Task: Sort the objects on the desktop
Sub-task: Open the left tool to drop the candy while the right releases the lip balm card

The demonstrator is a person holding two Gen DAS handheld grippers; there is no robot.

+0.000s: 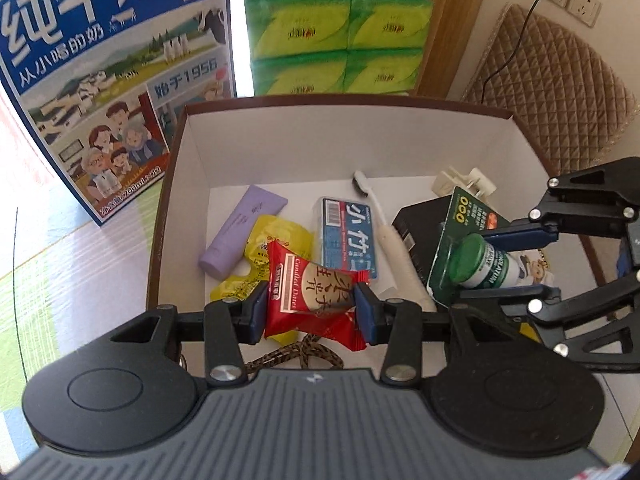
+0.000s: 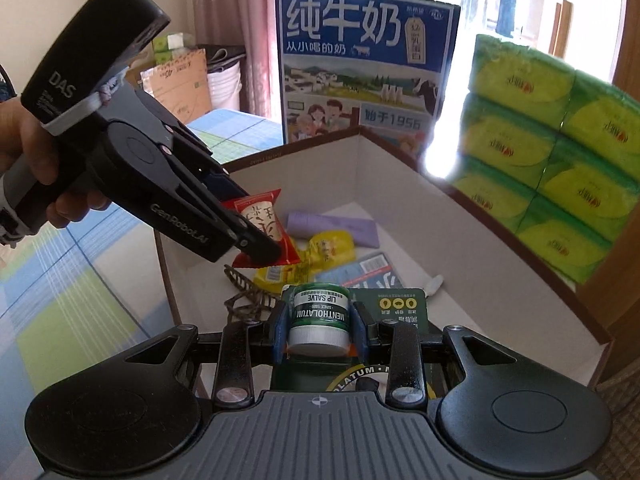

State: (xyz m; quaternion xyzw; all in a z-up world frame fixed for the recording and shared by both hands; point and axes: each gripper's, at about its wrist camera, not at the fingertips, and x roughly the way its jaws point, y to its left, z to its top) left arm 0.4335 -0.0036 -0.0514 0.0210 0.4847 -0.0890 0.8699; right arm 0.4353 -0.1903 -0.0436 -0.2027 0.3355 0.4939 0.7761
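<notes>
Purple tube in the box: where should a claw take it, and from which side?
Grip the purple tube across its round body near the middle, coming from above. It lies flat on the box floor, with a wall on one side and the yellow pouch touching the other, so a side approach looks blocked.

We look from just behind each gripper's fingers, angled down, close over the open box. Both views share its floor and the milk carton beyond; each view catches the other gripper beside its fingers.
</notes>
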